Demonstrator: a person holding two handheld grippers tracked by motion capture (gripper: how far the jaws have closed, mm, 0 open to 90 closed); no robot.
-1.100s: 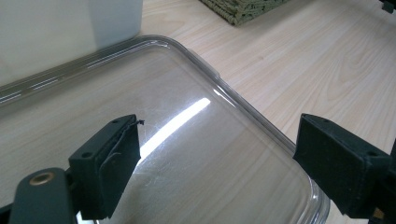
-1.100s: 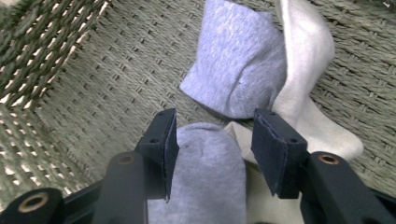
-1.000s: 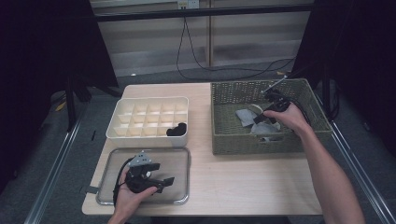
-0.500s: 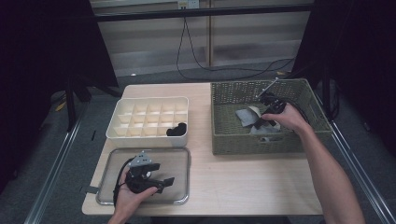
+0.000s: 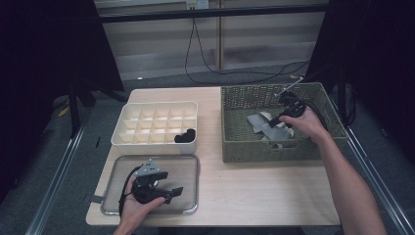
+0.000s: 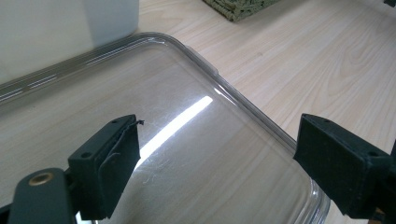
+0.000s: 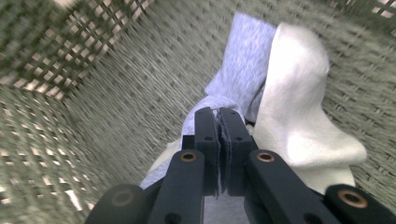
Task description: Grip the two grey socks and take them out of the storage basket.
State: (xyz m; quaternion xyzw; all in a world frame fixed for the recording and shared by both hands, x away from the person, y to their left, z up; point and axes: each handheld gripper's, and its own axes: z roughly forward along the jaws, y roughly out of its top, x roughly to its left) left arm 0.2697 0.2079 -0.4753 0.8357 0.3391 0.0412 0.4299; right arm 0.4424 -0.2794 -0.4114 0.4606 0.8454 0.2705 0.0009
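From above we see the right gripper down in the wicker basket, its jaws having just closed on a grey sock. The left gripper rests over the clear tray (near the white divider box).

Along the left gripper, our jaws stand wide apart above the tray.

Along the right gripper, the jaws pinch the grey sock, beside a white sock.

Lab-like recording bay: black curtains, metal frame rails, loose wall cables
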